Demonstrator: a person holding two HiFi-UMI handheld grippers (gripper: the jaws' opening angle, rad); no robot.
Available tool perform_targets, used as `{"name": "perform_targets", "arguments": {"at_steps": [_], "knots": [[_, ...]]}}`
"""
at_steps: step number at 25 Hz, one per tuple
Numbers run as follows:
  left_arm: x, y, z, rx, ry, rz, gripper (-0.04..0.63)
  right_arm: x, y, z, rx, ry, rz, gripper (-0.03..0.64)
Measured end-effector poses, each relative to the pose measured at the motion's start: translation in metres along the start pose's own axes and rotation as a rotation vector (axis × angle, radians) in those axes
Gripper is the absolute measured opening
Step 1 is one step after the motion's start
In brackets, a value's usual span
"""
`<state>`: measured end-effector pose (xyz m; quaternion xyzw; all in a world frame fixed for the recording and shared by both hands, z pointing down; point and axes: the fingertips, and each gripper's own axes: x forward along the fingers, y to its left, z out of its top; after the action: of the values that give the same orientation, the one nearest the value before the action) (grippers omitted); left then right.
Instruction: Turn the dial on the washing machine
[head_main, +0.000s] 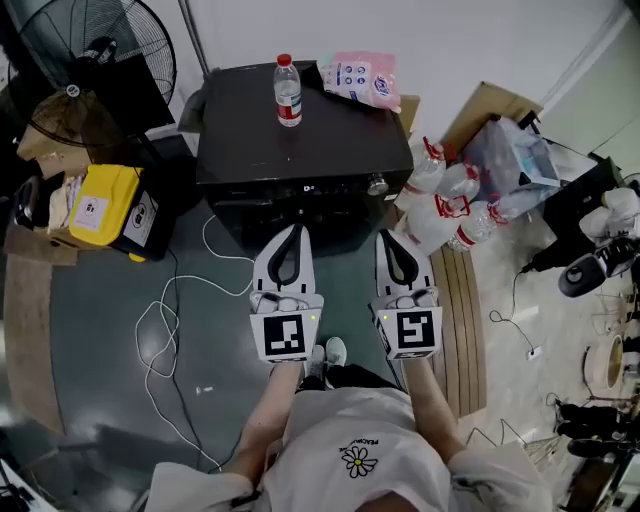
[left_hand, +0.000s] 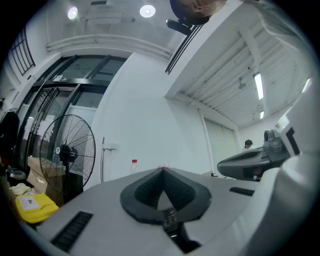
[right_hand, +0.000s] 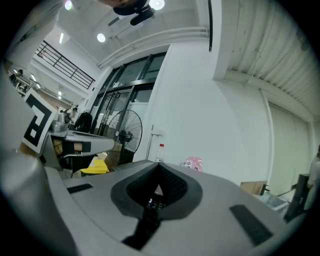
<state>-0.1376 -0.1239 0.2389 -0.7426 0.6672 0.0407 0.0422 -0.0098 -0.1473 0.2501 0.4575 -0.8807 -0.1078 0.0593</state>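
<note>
The black washing machine (head_main: 300, 150) stands ahead of me in the head view. Its silver dial (head_main: 377, 183) sits at the right end of the front control strip. My left gripper (head_main: 296, 230) is shut and empty, its tip just short of the machine's front. My right gripper (head_main: 387, 236) is also shut and empty, its tip below the dial and apart from it. In the left gripper view the jaws (left_hand: 162, 170) meet at a point. In the right gripper view the jaws (right_hand: 159, 164) are likewise pressed together. The dial is hidden in both gripper views.
A water bottle (head_main: 288, 90) and a pink pack (head_main: 360, 78) rest on the machine's top. A fan (head_main: 95, 50) and a yellow container (head_main: 100, 205) stand at the left. Plastic bottles (head_main: 445, 205) are piled at the right. A white cable (head_main: 165, 330) trails over the floor.
</note>
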Motion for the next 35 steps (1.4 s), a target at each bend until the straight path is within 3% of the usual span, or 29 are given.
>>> {"name": "perform_targets", "arguments": {"at_steps": [5, 9, 15, 24, 29, 35], "knots": [[0.025, -0.006, 0.003, 0.004, 0.004, 0.017, -0.002, 0.017, -0.016, -0.003, 0.011, -0.018, 0.010, 0.003], [0.048, -0.002, -0.019, -0.007, 0.028, 0.047, -0.002, 0.043, -0.030, -0.019, 0.011, -0.049, 0.013, 0.003], [0.081, 0.006, -0.091, 0.035, 0.049, 0.075, -0.002, 0.081, -0.046, -0.075, 0.040, -0.087, -0.022, 0.003], [0.092, 0.004, -0.203, 0.020, 0.074, 0.110, -0.002, 0.099, -0.036, -0.187, 0.077, -0.087, -0.012, 0.003], [0.093, -0.002, -0.241, 0.016, 0.094, 0.096, -0.002, 0.099, -0.024, -0.230, 0.071, -0.056, 0.000, 0.003], [0.095, -0.003, -0.251, 0.008, 0.103, 0.099, -0.002, 0.097, -0.028, -0.249, 0.060, -0.033, -0.010, 0.003]]}}
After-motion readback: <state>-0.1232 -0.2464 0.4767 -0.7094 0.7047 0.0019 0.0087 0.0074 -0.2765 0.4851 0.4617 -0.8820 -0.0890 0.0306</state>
